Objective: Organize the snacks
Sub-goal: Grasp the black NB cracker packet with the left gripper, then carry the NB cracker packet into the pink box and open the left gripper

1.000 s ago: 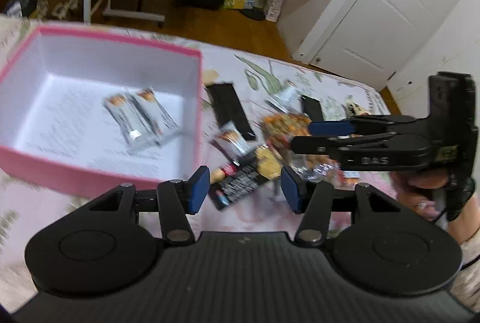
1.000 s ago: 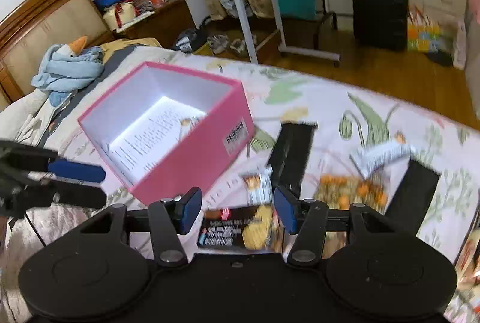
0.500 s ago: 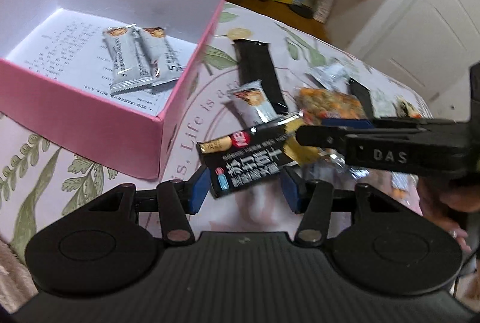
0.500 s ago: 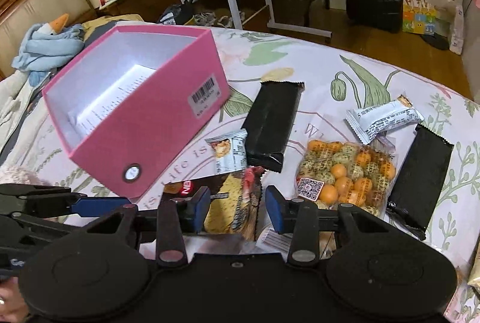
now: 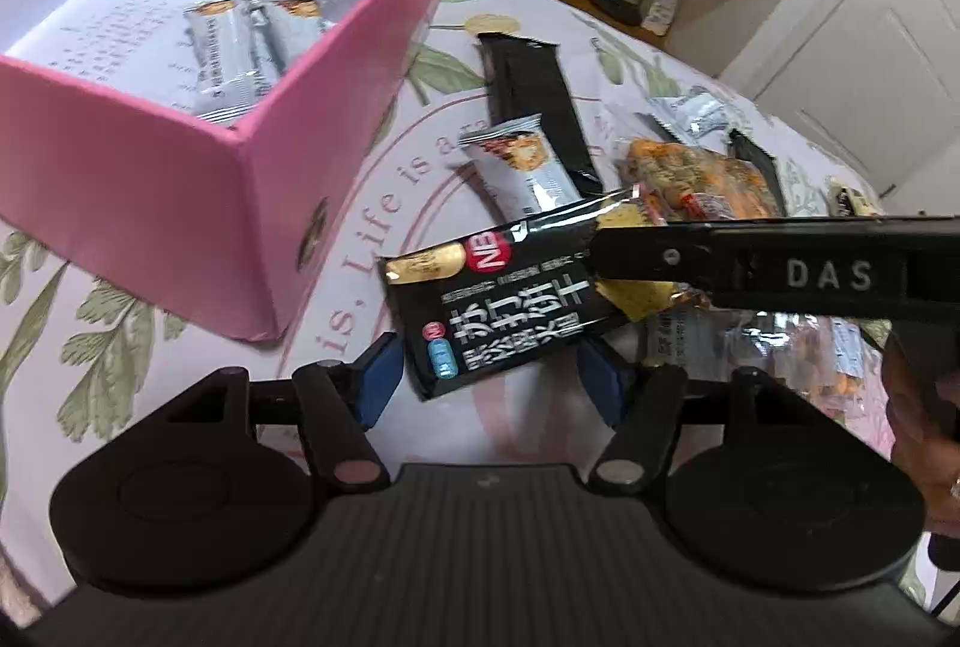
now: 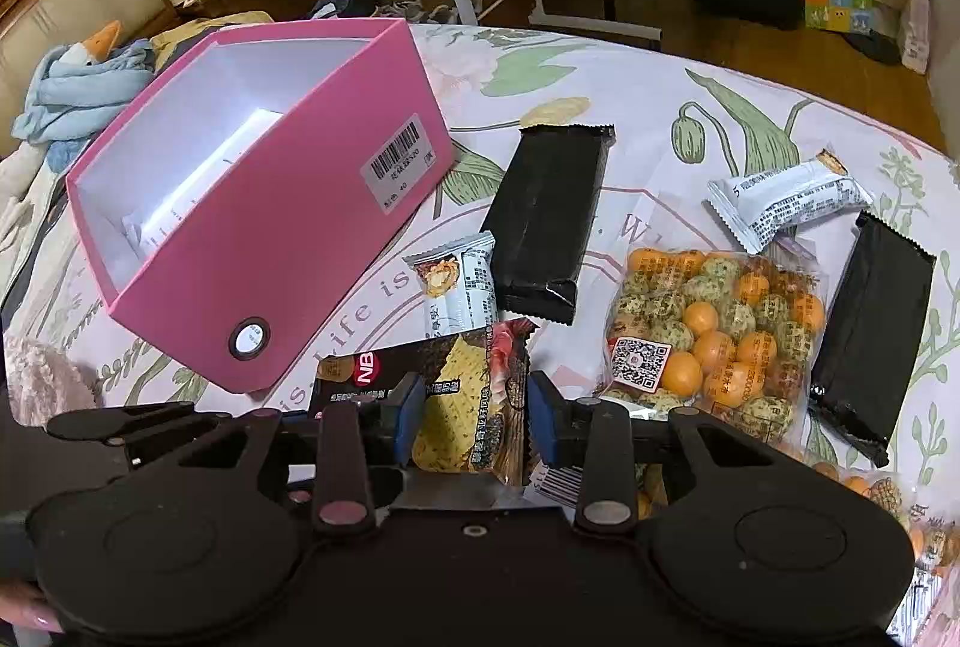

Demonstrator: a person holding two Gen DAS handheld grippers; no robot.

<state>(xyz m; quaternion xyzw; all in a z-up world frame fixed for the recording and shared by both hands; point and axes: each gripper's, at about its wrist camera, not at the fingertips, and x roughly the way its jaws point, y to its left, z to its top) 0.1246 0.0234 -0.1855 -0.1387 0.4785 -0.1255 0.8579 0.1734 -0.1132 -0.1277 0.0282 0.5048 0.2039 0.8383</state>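
Between the right claw's blue pads (image 6: 409,410), a glossy black cracker packet (image 6: 462,407) with red-gold badge; left of it a pink cardboard box (image 6: 288,251), white inside; beyond, matte black wrappers (image 6: 546,221).

Right gripper (image 6: 471,416): jaws have just been closing, blue pads at either side of a black cracker pack (image 6: 432,398); contact not clear. Left gripper (image 6: 126,422): near left edge, state unclear. Pink box (image 6: 288,251): left, open, barcode label on wall. 2 black packs (image 6: 549,221) (image 6: 870,329): centre and right. 2 white bars (image 6: 459,287) (image 6: 789,203). Bag of orange and green balls (image 6: 714,335): right, on floral cloth (image 6: 660,107).
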